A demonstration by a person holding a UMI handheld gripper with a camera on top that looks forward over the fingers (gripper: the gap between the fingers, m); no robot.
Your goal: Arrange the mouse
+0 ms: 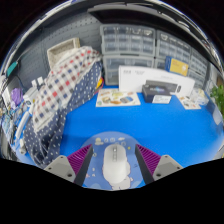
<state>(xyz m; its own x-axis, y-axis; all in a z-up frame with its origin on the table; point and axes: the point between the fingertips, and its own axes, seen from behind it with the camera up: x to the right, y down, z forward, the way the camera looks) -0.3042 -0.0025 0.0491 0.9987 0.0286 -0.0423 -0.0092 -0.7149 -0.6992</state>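
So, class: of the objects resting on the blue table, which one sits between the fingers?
The white mouse, lying between the two purple pads of the fingers. The flat boxes and the black item lie far beyond, at the table's back.

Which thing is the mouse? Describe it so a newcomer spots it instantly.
Start at the blue table surface and come back to the gripper. Between its purple-padded fingers sits the small white computer mouse. It is the one pale rounded object there, well apart from the boxes at the table's far edge.
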